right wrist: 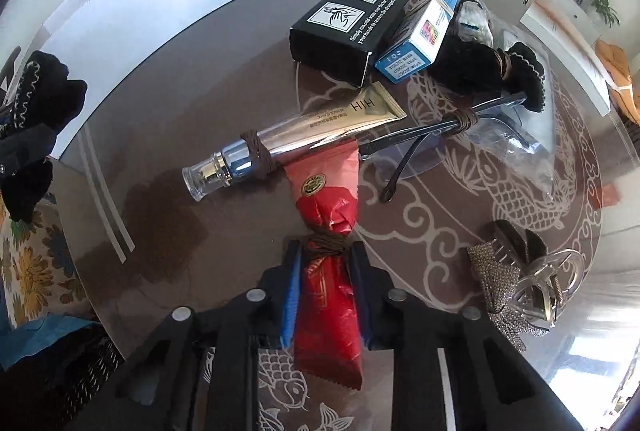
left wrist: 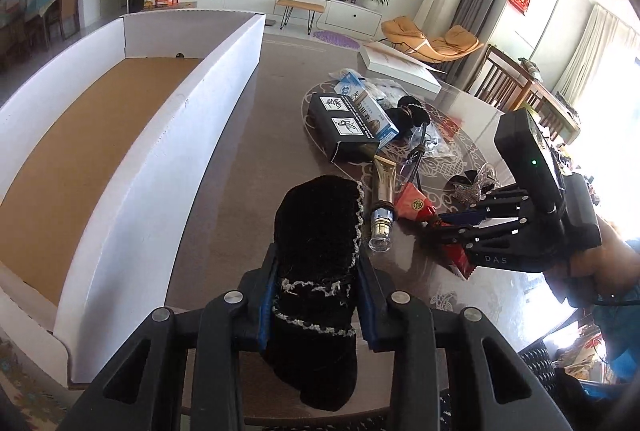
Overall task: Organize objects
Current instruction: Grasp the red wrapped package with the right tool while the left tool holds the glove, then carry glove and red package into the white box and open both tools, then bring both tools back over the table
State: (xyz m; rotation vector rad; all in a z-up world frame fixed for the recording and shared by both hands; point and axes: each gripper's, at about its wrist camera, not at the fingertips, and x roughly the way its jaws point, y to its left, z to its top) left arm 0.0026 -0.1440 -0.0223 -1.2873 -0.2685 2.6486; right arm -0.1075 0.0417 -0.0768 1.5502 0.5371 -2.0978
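The left claw point(left wrist: 316, 295) is pinched on a black sock point(left wrist: 316, 243) with pale stitching, its pads pressing the fabric from both sides, the sock held above the worktop point(left wrist: 248, 167) just beside the box point(left wrist: 168, 159). The right claw point(right wrist: 326, 295) is closed on a red packet point(right wrist: 328, 315), gripping near its tied waist; the packet's far end lies under the tube point(right wrist: 304, 135), and whether it is lifted off the glass is hard to tell from this view

Outward from the right claw lie the tube, a pair of glasses point(right wrist: 424, 147), a black carton point(right wrist: 348, 31), a blue carton point(right wrist: 420, 39), another dark sock bundle point(right wrist: 480, 67) and, to the right, a glittery hair clip point(right wrist: 500, 287) with a clear clip point(right wrist: 548, 287) touching it

The white box with the brown floor looks bare as far as the left view reaches, so the sorting seems barely begun: two things are in hand, none visibly put away, and the rest of the pile still waits on the worktop
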